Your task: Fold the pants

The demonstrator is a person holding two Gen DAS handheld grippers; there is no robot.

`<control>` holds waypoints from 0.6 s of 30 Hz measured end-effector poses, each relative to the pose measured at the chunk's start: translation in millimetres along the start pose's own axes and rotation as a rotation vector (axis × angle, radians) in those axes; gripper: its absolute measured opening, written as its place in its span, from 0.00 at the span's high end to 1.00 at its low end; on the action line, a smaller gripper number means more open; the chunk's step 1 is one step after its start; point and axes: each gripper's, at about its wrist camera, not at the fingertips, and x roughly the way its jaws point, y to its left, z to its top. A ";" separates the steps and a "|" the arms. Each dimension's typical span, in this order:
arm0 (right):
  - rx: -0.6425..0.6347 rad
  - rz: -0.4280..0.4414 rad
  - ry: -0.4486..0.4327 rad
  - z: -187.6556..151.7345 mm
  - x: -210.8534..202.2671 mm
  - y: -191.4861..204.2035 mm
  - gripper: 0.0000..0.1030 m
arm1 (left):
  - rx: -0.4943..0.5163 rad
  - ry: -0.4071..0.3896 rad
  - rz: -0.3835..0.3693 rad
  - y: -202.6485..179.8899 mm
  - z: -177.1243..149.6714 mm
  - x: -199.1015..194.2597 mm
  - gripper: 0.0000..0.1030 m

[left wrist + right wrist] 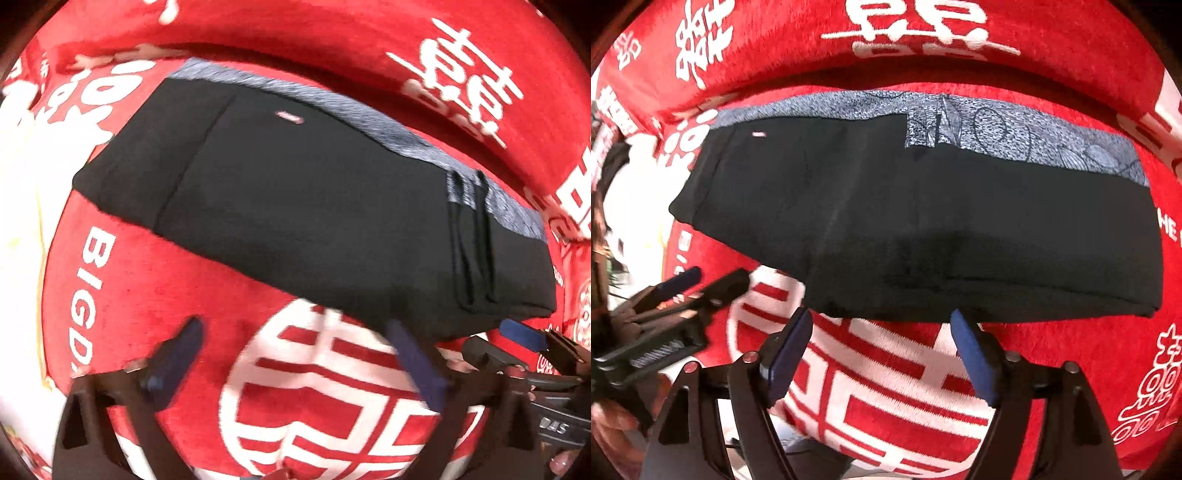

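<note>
Already the black pants (923, 229) lie folded into a flat block on the red blanket (1071, 362), a grey patterned strip showing along their 12 o'clock edge. Both the left gripper (295, 354) and right gripper (882, 343) hover at the block's 6 o'clock edge, fingers spread and empty. A careless nudge here could, I judge, drag the top layer and undo the fold.

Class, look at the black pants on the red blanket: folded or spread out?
Folded. The black pants lie as a compact stacked rectangle on the red blanket, layered edges showing along the near side; no legs extend.
</note>
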 end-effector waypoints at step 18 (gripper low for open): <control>-0.008 -0.058 0.117 -5.2 31.5 4.9 0.20 | -0.393 -0.120 -0.191 128.6 21.6 -0.9 0.00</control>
